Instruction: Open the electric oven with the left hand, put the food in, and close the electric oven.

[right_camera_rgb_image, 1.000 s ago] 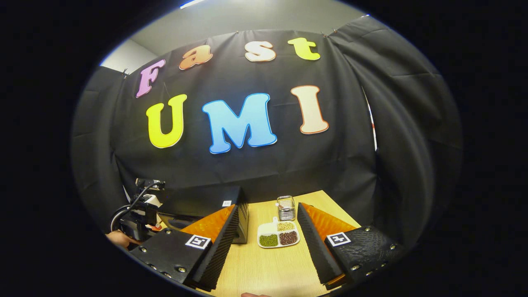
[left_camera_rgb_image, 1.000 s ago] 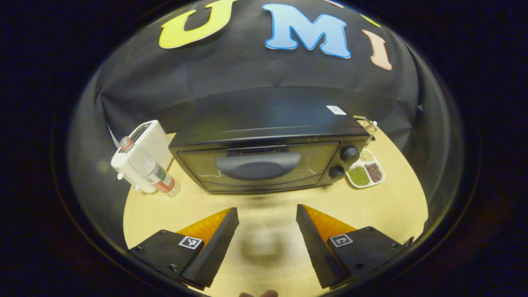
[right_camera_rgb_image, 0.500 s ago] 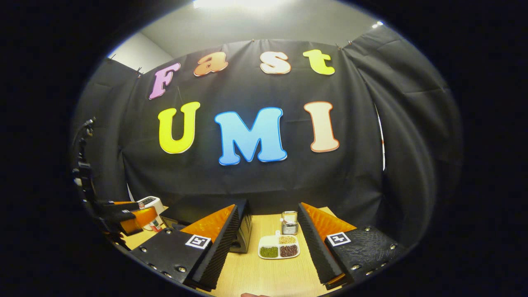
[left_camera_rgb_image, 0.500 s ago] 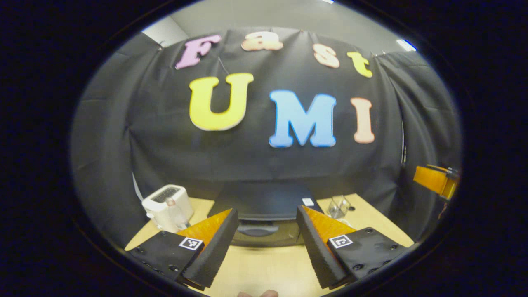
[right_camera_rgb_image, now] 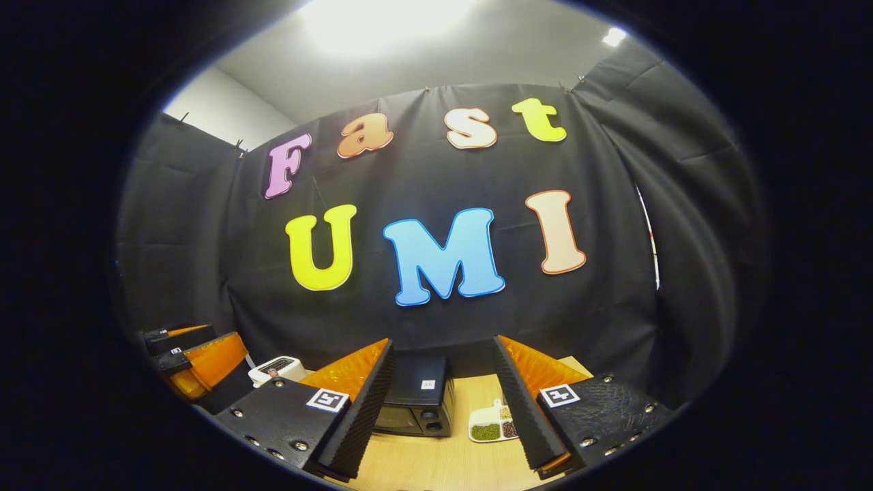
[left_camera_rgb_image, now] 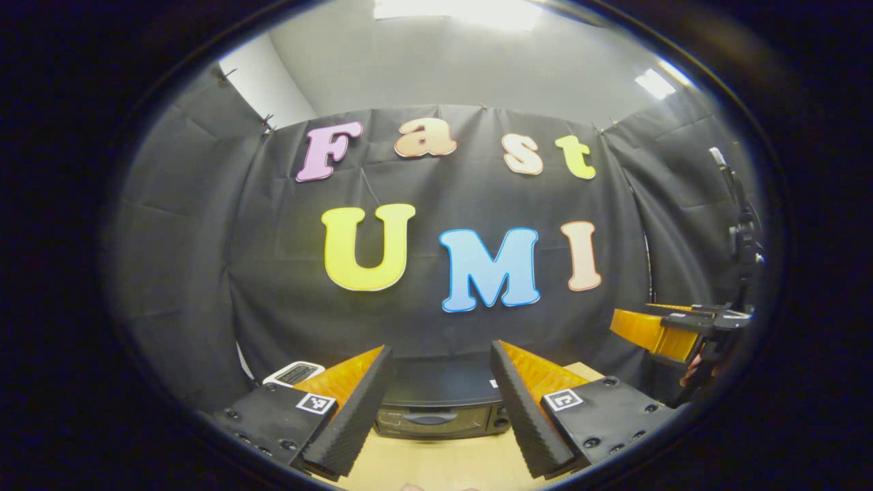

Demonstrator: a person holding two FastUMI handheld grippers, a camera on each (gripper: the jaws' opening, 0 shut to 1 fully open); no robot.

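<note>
Both grippers are held level and raised above a pale wooden table (right_camera_rgb_image: 436,464), aimed at the booth's back wall, each with its fingers spread wide and holding nothing: the left gripper (left_camera_rgb_image: 436,409) and the right gripper (right_camera_rgb_image: 440,412). The black electric oven (left_camera_rgb_image: 440,409), door closed, sits on the table beyond and between the left gripper's fingers, well apart from them. A white toaster (right_camera_rgb_image: 276,369) stands to its left and a divided dish of beans (right_camera_rgb_image: 492,428) to its right.
</note>
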